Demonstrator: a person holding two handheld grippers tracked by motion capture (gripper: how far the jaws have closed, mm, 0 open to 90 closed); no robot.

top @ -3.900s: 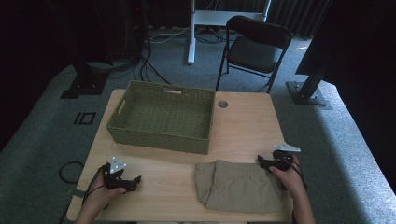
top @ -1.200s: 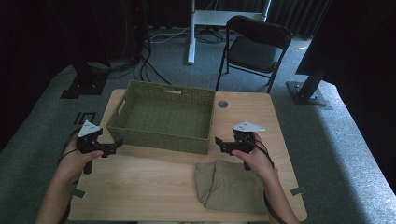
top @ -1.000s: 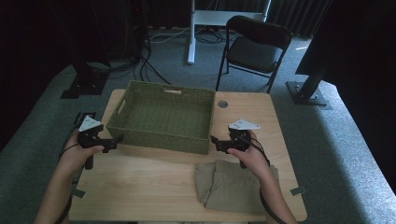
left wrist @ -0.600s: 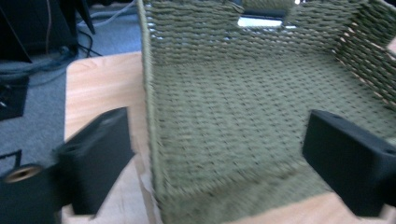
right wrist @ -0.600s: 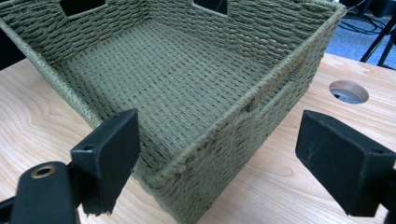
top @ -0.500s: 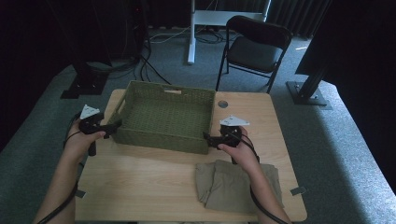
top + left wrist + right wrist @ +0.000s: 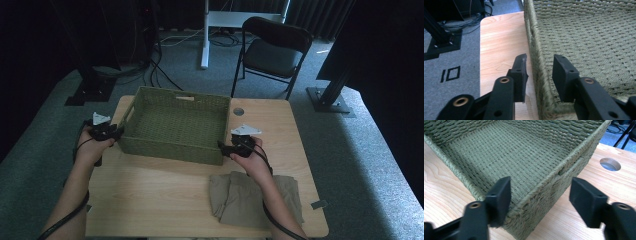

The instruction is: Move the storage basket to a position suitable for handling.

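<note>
A green woven basket (image 7: 170,148) stands on the far half of the wooden table (image 7: 150,195). My left gripper (image 7: 119,133) straddles its left wall; in the left gripper view (image 7: 540,72) the jaws have just been closing and sit a sliver off each side of the wall (image 7: 537,50). My right gripper (image 7: 223,148) is at the basket's near right corner. In the right gripper view (image 7: 540,195) its jaws have been closing too, and stand well off the corner wall (image 7: 544,187) between them. A folded khaki cloth (image 7: 250,197) lies at the near right.
A round cable hole (image 7: 238,111) is in the table just right of the basket. A black folding chair (image 7: 272,50) and a white desk leg (image 7: 204,35) stand beyond the table. Cables run over the grey carpet at the far left.
Both hands left the near table edge and moved forward to the basket. In the last second they slid onto its left wall and near right corner, and both pairs of jaws narrowed.
</note>
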